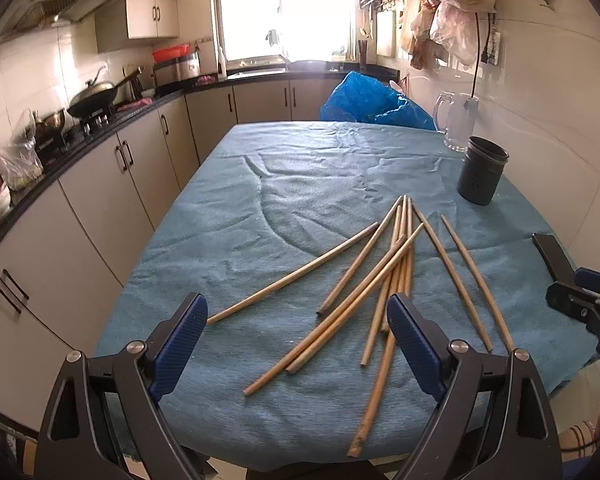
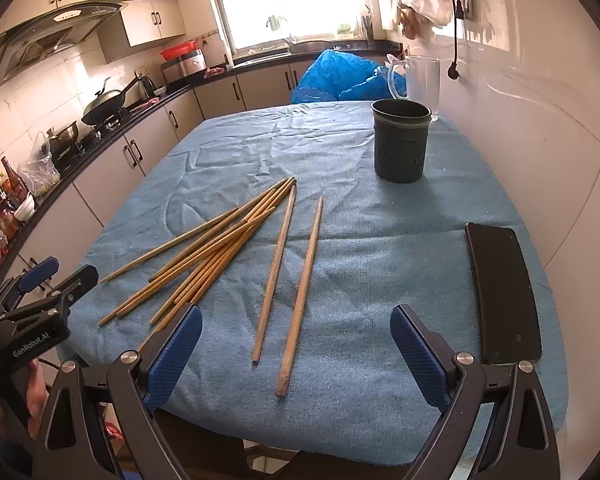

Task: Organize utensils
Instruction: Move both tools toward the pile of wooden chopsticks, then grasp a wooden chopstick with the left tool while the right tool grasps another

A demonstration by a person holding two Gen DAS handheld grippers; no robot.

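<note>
Slim wooden chopsticks [image 2: 220, 248] sprawl on nubbly blue cloth [image 2: 360, 280] (dark perforated cylinder holder [image 2: 400, 144] nearby), both grippers [image 1: 296, 344] [image 2: 296, 356] agape.

One legible marking is showing: "GenRobot.AI" in white lettering on the black body of the left gripper [image 2: 56, 280], seen from the right wrist view. Bottle labels on the kitchen counter are appearing too blurred to read.

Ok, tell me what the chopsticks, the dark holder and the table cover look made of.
Chopsticks: likely bamboo or wood, matte tan, with worn, darkened tips.
Holder: dark, matte, probably plastic, though metal is possible; small drain holes low on its wall.
Table cover: blue terry-like cloth, wrinkled and nappy.
</note>
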